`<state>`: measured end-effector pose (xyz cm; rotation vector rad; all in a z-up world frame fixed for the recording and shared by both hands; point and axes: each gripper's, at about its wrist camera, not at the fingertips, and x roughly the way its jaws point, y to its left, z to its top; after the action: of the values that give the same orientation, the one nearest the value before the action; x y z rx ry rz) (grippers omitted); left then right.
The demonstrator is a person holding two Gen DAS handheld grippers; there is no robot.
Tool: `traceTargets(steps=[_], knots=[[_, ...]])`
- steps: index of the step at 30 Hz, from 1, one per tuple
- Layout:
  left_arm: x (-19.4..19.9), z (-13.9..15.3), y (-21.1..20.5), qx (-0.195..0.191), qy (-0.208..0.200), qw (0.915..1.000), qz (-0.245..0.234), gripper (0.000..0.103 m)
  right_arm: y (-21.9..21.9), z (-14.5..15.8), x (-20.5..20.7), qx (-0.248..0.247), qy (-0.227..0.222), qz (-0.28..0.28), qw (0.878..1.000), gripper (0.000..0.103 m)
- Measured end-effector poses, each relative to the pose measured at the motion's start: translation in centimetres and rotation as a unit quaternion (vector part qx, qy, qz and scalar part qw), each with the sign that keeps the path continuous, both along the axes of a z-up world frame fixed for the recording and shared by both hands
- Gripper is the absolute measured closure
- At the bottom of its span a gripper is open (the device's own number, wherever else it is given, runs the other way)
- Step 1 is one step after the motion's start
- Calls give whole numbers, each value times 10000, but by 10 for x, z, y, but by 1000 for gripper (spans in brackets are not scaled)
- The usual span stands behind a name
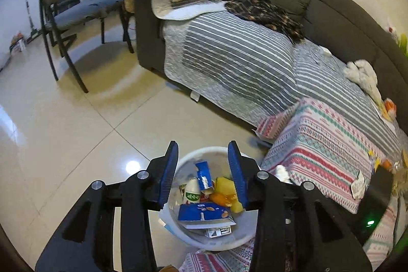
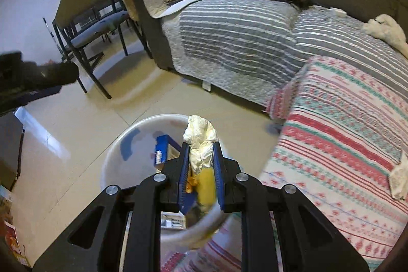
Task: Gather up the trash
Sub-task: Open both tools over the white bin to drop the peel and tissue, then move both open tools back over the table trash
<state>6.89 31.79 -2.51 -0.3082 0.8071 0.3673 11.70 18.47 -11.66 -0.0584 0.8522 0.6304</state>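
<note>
The crumpled tissue [image 2: 201, 144] could snag on the pads or drift past the rim of the white bin [image 2: 114, 144] onto the floor if it is let go too early, since it sits near the bin's 2 o'clock edge rather than over the middle. The right tool [image 2: 201, 154] is nearly closed, clamped on that tissue. The left tool [image 1: 202, 157] hangs partly open and empty above the wrappers [image 1: 201, 212] in the bin.

— How is the left gripper [image 1: 203, 148] held?
— Angled downward, jaws parted, nothing pinched.
— And the right gripper [image 2: 201, 147]?
— Tilted downward, jaws clamped on a crumpled white tissue [image 2: 200, 144].
</note>
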Motion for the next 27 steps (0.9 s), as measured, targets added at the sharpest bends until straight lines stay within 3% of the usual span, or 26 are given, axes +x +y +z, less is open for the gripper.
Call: traceTargets(steps=[4, 6, 8, 11, 15, 20, 27], knots=[[-3, 4, 10, -13, -56, 9999, 128, 62, 18, -4, 3, -39, 42, 83, 9999, 78], [-5, 4, 13, 1, -56, 9998, 166, 61, 25, -4, 2, -72, 19, 85, 9999, 65], [-6, 3, 15, -11, -40, 9998, 187, 60, 26, -2, 1, -114, -64, 19, 9999, 40], [-6, 3, 17, -24, -34, 9998, 208, 57, 22, 3, 0, -59, -149, -187, 9997, 22], [-5, 4, 14, 2, -56, 9998, 175, 51, 14, 5, 3, -174, -177, -401, 9989, 16], [-3, 6, 2, 107, -86, 9998, 145, 33, -6, 14, 8, -142, -193, -695, 9973, 9], [7, 5, -19, 161, -64, 9998, 12, 27, -44, 25, 18, -173, -232, -1037, 9942, 9]])
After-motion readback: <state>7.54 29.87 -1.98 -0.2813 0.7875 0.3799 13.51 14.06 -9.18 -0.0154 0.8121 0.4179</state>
